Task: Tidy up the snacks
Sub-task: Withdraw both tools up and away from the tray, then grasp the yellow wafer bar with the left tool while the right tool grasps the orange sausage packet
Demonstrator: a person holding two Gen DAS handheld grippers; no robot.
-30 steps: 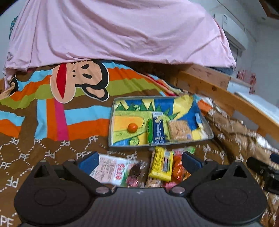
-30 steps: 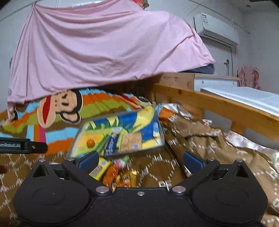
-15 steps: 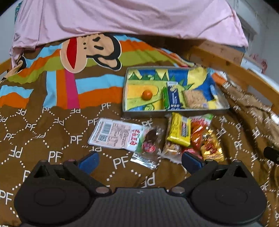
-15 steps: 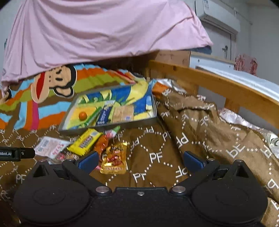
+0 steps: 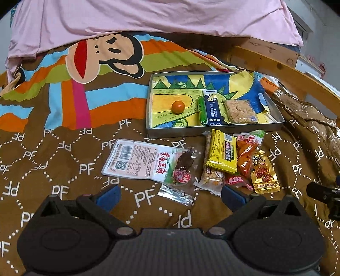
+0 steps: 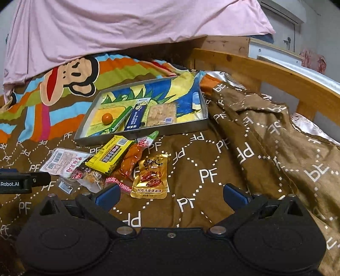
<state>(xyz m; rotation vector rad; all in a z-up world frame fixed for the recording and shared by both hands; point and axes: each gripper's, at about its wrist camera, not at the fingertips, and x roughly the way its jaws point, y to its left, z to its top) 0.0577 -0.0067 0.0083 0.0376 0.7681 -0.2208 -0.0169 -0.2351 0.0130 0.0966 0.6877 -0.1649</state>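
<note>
A metal tray (image 5: 212, 128) (image 6: 170, 129) with a cartoon lining lies on the bed and holds an orange ball (image 5: 178, 105), a green stick (image 5: 201, 110), a blue bar (image 5: 212, 109) and a grain cake (image 5: 240, 111). In front of it lie loose packets: a white pouch (image 5: 136, 161), a yellow packet (image 5: 222, 154) (image 6: 110, 156), an orange-red pack (image 5: 246, 155) and a gold pouch (image 5: 264, 173) (image 6: 152, 177). My left gripper (image 5: 170, 196) is open above the blanket, just short of the packets. My right gripper (image 6: 171, 195) is open near the gold pouch, holding nothing.
A brown PF-print blanket (image 5: 63, 161) covers the bed, bunched into folds on the right (image 6: 286, 152). A pink sheet (image 5: 148, 14) hangs at the back. A wooden bed rail (image 6: 265, 72) runs along the right. The other gripper's black tip shows at the left (image 6: 23, 182).
Both grippers have risen and tilted down, so the loose packets in front of the tray now show in full. Nothing on the bed has moved; both stay open.
</note>
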